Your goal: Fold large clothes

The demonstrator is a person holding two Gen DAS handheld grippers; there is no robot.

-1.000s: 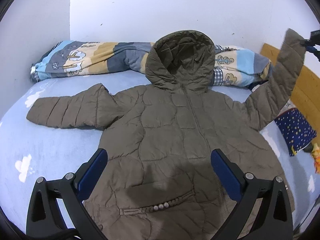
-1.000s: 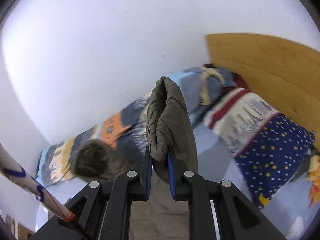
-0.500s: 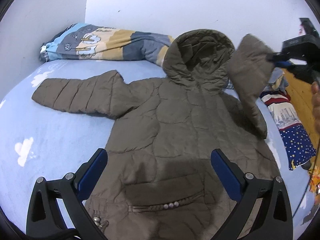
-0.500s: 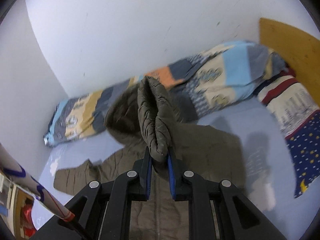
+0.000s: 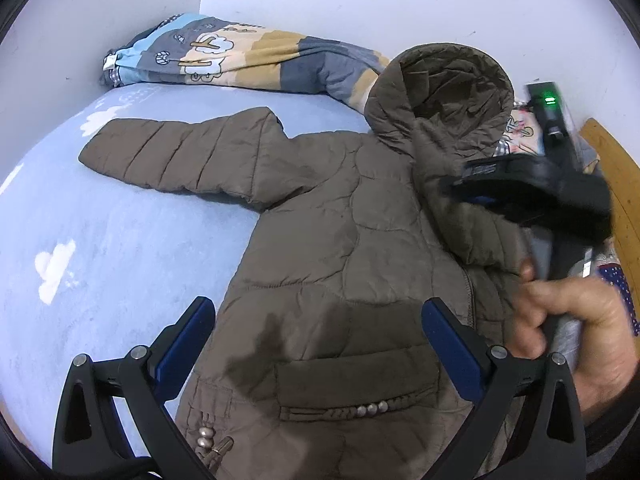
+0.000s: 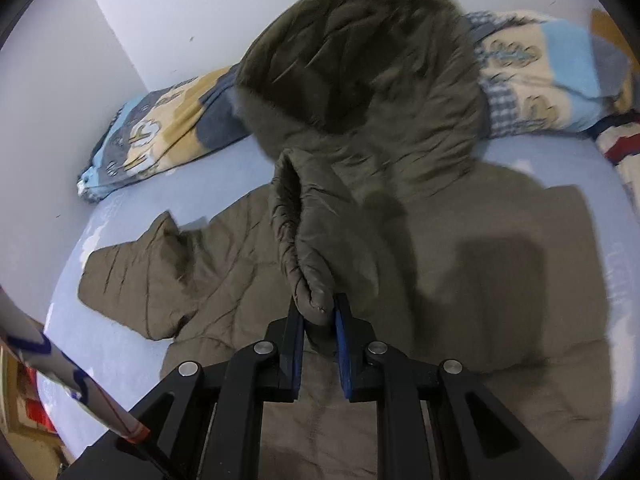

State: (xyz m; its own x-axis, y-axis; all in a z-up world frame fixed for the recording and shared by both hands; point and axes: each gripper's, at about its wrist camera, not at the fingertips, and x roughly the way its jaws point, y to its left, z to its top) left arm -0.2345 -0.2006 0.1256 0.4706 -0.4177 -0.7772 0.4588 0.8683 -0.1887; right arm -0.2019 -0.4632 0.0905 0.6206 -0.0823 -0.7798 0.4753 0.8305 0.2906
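**A:** So where are we with the puffer jacket [image 5: 344, 248]? It's lying face up on the blue bedsheet [image 5: 100, 240], hood [image 5: 444, 96] propped against the rolled quilt [image 5: 248, 60] at the wall.

**B:** We're on the first sleeve fold, I'd say. Our right gripper [image 6: 319, 316] is clamped on the cuff of the right sleeve [image 6: 298, 232], and that sleeve is carried in over the chest, just below the hood. The other sleeve [image 5: 180, 156] is lying straight out flat on the sheet, untouched.

**A:** And the left gripper [image 5: 320, 344]?

**B:** Jaws wide apart, nothing between them, hovering above the hem near the pocket flap [image 5: 356, 384].

**A:** Next move then?

**B:** Probably we lay the cuff down flat across the front and let go. It's puffy stuff, so we'd guess it springs back unless it's pressed down. After that the left side wants the same treatment.
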